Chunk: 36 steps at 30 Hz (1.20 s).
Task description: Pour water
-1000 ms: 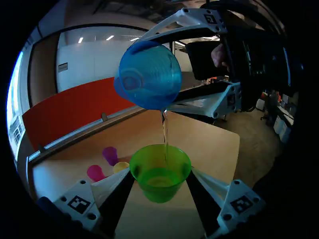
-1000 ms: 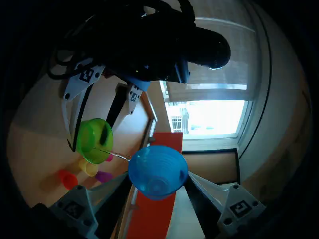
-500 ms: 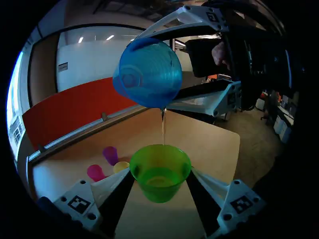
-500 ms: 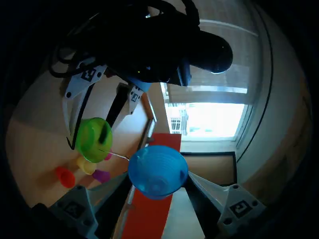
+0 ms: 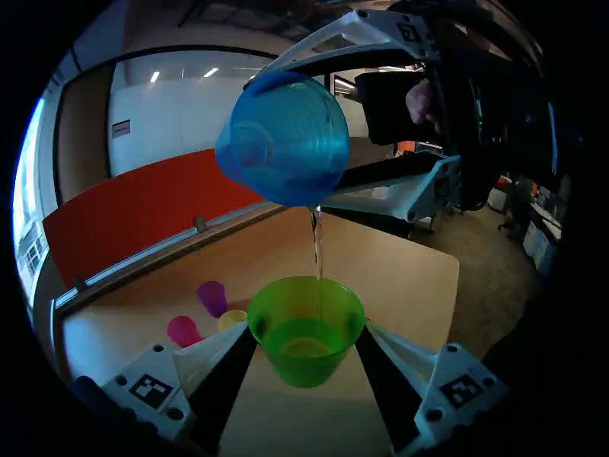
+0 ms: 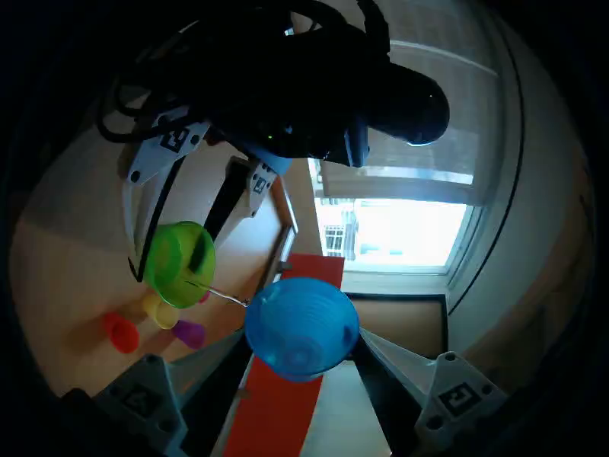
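Jaws: right gripper (image 6: 301, 346) clamped on blue cup (image 5: 285, 141), left gripper (image 5: 304, 346) clamped on green cup (image 5: 306, 335). Hold tilt steady, stream (image 5: 317, 244) centred, watch fill lvl.

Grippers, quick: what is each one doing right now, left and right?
Left gripper: shut on the green cup, held upright.
Right gripper: shut on the blue cup, tipped, water streaming into the green cup.

Blue cup (image 5: 283, 139): translucent, ribbed, tipped steeply with its lip down, directly above green cup (image 5: 306, 335). A thin water stream (image 5: 317, 247) fell from the lip into the green cup. Green cup: translucent, upright, wide mouth open, water pooled at its bottom.
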Each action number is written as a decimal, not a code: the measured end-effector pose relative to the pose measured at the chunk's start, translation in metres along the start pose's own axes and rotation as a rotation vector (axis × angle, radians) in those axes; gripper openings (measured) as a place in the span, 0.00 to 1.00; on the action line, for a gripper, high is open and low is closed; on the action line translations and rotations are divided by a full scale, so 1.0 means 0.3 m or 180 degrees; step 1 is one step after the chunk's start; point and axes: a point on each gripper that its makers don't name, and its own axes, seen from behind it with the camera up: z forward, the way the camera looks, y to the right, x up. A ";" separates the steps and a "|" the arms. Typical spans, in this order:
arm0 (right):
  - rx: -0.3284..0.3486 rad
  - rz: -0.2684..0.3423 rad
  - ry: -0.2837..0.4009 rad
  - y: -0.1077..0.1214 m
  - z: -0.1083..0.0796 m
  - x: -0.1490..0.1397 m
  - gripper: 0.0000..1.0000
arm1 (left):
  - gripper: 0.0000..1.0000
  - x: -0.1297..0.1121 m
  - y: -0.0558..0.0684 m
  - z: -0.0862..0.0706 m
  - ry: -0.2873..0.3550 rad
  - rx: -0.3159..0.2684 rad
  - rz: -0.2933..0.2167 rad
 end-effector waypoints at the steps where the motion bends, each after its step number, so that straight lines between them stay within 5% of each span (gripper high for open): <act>1: -0.0001 -0.0004 0.0001 0.002 0.006 -0.006 0.89 | 0.85 0.000 0.000 0.000 0.0000 -0.0001 0.0001; 17: -0.0034 -0.0106 0.0000 0.062 0.158 -0.172 0.89 | 0.85 0.004 -0.015 0.009 -0.0005 0.0002 0.0002; 36: -0.0100 -0.0261 0.0057 0.185 0.454 -0.499 0.89 | 0.85 0.001 -0.038 0.020 -0.0011 0.0030 -0.0010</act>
